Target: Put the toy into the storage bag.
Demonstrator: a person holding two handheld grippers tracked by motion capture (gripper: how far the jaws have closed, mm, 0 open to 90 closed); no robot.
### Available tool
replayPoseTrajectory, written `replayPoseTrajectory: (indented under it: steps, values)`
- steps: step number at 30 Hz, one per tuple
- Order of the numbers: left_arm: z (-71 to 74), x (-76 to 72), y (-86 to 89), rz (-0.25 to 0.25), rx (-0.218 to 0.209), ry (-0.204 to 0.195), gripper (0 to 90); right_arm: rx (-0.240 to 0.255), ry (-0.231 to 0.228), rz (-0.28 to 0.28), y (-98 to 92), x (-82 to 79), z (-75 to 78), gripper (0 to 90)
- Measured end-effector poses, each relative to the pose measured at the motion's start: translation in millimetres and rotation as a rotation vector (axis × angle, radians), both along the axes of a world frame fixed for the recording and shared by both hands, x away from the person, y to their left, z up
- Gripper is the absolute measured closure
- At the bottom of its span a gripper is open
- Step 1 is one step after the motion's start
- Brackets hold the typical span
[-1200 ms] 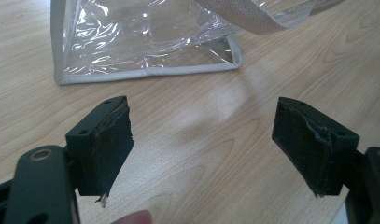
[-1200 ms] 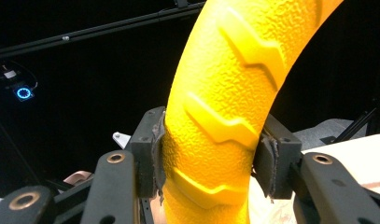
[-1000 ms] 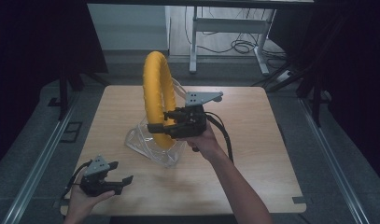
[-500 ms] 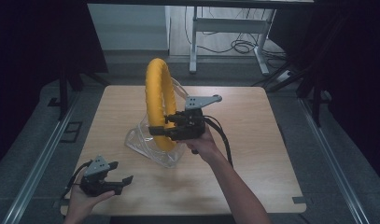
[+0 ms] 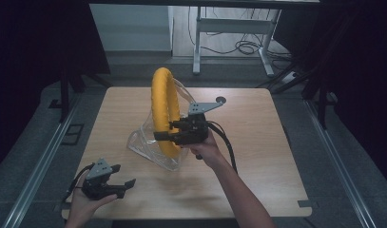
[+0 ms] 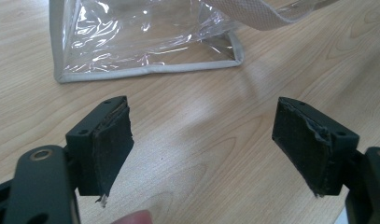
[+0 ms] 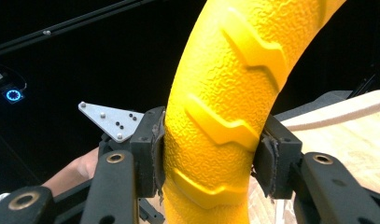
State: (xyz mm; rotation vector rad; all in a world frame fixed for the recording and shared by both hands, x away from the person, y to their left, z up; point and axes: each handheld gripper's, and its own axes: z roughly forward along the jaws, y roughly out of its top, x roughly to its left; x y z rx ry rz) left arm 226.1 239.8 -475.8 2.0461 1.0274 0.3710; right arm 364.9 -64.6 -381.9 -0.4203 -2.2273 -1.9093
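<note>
The yellow ring (image 5: 163, 111) stands upright, its lower part inside the clear plastic bag (image 5: 150, 145). The bag rests on the wooden table (image 5: 257, 142).

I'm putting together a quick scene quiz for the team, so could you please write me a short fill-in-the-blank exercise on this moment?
1. The right gripper is shut on the ____ ring.
2. The left gripper has its jaws ____ with nothing between them.
3. The ring stands partly inside a clear plastic ____.
4. The bag rests on a ____ table.

Missing words: yellow; open; bag; wooden
</note>
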Motion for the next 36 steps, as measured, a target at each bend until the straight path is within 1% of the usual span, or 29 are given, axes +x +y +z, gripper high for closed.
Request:
replayPoseTrajectory:
  steps: [4,7,13,15,17,19,21,30,33,36]
  values:
    - [0.1,0.0,0.3,0.001,0.000,-0.001,19.8,-0.005,0.012,0.001,0.6,2.0,-5.8,50.1]
    - [0.1,-0.1,0.4,0.000,0.000,-0.001,19.8,-0.010,0.013,0.004,0.8,3.1,-10.3,50.0]
    - [0.4,-0.4,0.7,0.002,0.000,0.000,19.8,-0.011,0.046,0.000,-1.9,7.4,-21.6,49.7]
    - [0.1,-0.2,0.4,0.001,0.002,0.000,19.8,-0.003,0.059,-0.008,-3.1,9.5,-24.8,49.4]
    - [0.0,-0.1,0.2,0.000,0.002,0.001,19.8,0.002,0.060,-0.035,-4.9,11.1,-25.7,48.7]
    - [0.0,-0.1,0.1,0.001,0.001,0.001,19.8,0.009,0.078,-0.061,-7.4,13.1,-26.0,48.3]
    - [0.0,-0.1,0.1,0.000,0.001,0.001,19.8,0.012,0.083,-0.086,-10.0,14.5,-25.8,47.6]
    - [-0.7,0.2,-0.9,0.000,0.004,0.003,19.7,-0.017,0.013,-0.119,-10.2,9.9,-25.3,45.2]
    - [-0.6,0.1,-0.9,0.000,0.004,0.003,19.5,-0.020,0.006,-0.125,-10.8,9.0,-25.4,44.2]
    - [-0.6,0.0,-0.7,0.000,0.004,0.003,19.5,-0.033,-0.009,-0.130,-11.5,7.3,-24.5,40.3]
